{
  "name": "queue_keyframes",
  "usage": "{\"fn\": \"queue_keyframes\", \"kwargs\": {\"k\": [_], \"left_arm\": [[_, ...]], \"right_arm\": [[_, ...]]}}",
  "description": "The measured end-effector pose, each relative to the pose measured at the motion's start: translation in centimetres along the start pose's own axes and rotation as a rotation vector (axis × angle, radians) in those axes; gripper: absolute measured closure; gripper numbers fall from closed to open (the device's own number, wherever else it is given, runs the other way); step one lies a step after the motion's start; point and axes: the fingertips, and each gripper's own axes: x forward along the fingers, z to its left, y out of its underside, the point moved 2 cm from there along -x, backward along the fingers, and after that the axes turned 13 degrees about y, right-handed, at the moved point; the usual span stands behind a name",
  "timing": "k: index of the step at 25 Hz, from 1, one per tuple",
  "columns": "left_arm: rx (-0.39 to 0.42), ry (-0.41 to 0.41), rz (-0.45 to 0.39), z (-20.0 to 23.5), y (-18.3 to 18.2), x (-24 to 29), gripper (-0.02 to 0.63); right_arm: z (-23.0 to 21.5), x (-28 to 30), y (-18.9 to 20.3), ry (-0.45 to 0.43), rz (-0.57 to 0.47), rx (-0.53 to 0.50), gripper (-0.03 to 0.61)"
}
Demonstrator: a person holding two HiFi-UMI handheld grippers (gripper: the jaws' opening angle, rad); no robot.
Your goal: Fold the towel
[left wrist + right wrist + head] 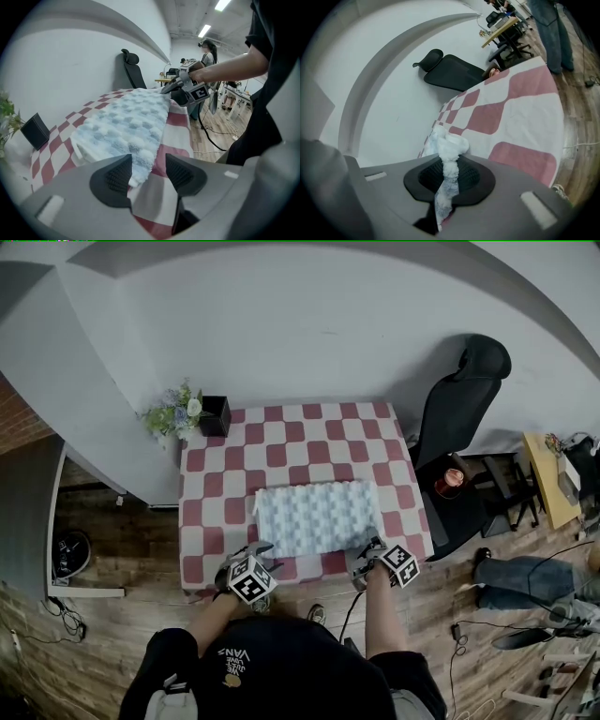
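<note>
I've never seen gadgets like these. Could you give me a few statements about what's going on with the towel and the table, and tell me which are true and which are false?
1. The right gripper is clamped on a corner of the towel. True.
2. The left gripper is clamped on the towel too. False: its jaws stand apart, with the towel's near corner between them.
3. The towel lies on a plain white cloth. False: the tablecloth is checked red and white.
4. A black box stands beside flowers at the tablecloth's far left corner. True.
</note>
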Motion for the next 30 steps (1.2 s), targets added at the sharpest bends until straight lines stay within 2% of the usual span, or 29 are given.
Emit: {"fn": "queue_keyframes", "kwargs": {"k": [7, 13, 18, 21, 30], "left_arm": [[-0.048, -0.03, -0.061, -0.3, -0.4, -1.3, 0.411], [-0.083, -0.059, -0.106, -0.2, -0.6, -2.2, 0.411], [-0.113, -0.087, -0.141, 0.4, -0.6, -3.1, 0.411], [-0.134, -0.106, -0.165, 1.0, -0.3, -3.9, 0.411], [-0.185, -0.135, -0.208, 2.0, 1.4, -6.1, 0.412]], "right_arm": [[3.6, -1.1, -0.1, -0.014, -0.054, -0.264, 0.537], [8.8, -2.5, 1.8, -0.077, -0.109, -0.634, 0.538], [13.9, -3.6, 5.7, -0.219, -0.132, -0.96, 0.538], [16.1, -4.3, 8.8, -0.288, -0.126, -1.116, 0.538], [19.7, -5.5, 17.8, -0.432, -0.078, -1.381, 0.54]]}}
